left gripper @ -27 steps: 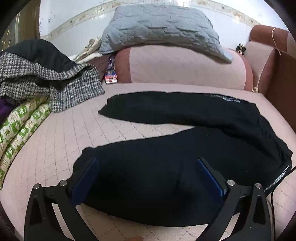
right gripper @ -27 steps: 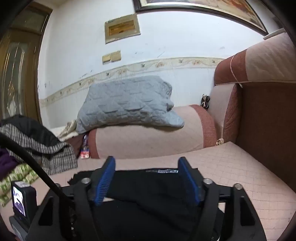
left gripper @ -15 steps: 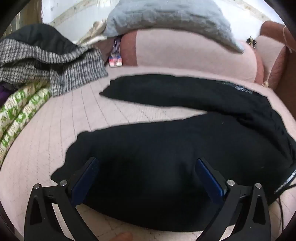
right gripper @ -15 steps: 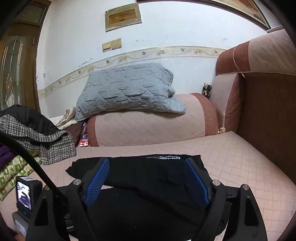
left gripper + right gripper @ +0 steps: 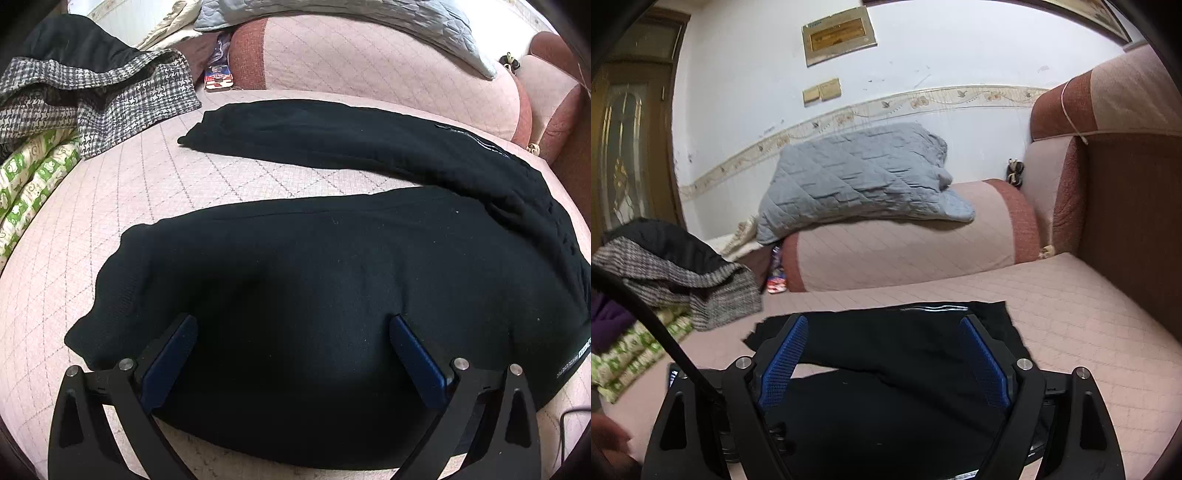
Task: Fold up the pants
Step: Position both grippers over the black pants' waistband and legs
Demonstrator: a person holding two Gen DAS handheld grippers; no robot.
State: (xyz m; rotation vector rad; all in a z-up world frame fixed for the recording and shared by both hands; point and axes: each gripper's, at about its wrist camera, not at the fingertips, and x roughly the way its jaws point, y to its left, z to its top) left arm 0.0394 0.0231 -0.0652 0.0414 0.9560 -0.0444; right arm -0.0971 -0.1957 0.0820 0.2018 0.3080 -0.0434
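From the left wrist, the left gripper (image 5: 293, 325) hangs with jaws spread wide over the near leg of the black pants (image 5: 332, 280) on the pink quilted sofa seat (image 5: 147, 184); the waistband runs out of frame at right. From the right wrist, the right gripper (image 5: 882, 328) stands apart too, hiding much of the pants (image 5: 886, 332), with bare seat (image 5: 1089, 314) free to the right.

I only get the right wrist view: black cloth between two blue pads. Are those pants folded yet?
Observer: No. The left wrist view shows the pants spread in a V, legs apart, with bare sofa seat between them.
Operator: What is the other gripper doing?
Observer: The left gripper is wide open over the near leg, close to its hem, with nothing pinched.
Operator: Which end is the waist?
Observer: The waistband, with white lettering, lies at the right edge of that view.
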